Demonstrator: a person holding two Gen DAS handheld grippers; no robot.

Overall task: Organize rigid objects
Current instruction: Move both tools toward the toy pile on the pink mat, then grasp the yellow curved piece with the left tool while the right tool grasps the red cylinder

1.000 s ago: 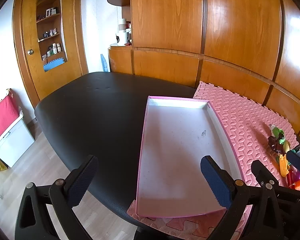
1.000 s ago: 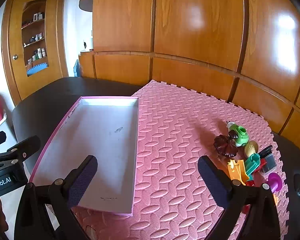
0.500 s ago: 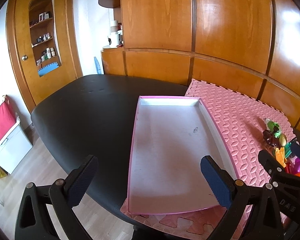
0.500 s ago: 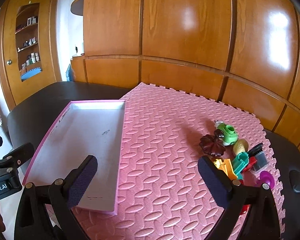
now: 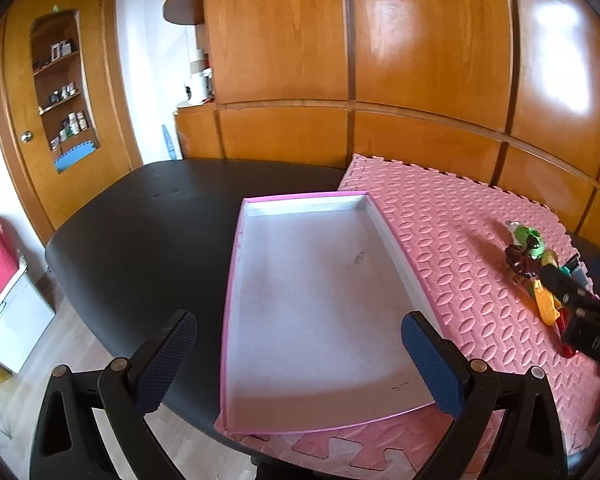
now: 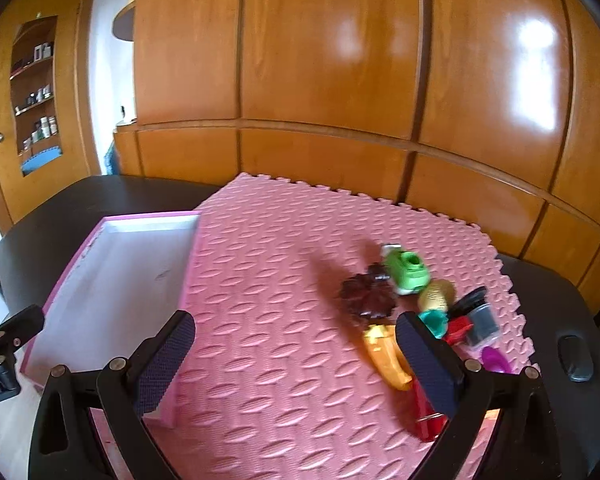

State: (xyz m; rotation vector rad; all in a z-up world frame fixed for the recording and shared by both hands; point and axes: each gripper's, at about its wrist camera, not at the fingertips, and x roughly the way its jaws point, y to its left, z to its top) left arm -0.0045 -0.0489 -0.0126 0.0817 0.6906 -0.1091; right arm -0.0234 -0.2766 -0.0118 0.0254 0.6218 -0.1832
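Note:
A shallow pink-rimmed tray (image 5: 236, 280) with a bare white floor lies on the pink foam mat (image 5: 452, 216); it also shows in the right wrist view (image 6: 80, 256). A pile of small toys lies at the mat's right end: a green car (image 6: 408, 270), a dark brown flower piece (image 6: 364, 296), a gold ball (image 6: 436, 294), an orange piece (image 6: 384, 354), red, teal, black and purple bits. My left gripper (image 5: 298, 364) is open and empty above the tray's near end. My right gripper (image 6: 294, 360) is open and empty, its right finger just in front of the toys.
The mat lies on a black oval table (image 5: 140, 224) that stands against a wooden panelled wall (image 5: 420, 40). A wooden door with shelves (image 5: 60, 92) is at the far left. A black oval object (image 6: 575, 358) lies on the table right of the mat.
Both grippers have moved forward and rightward. The right gripper has come much closer to the toy pile. Both stay open and empty.

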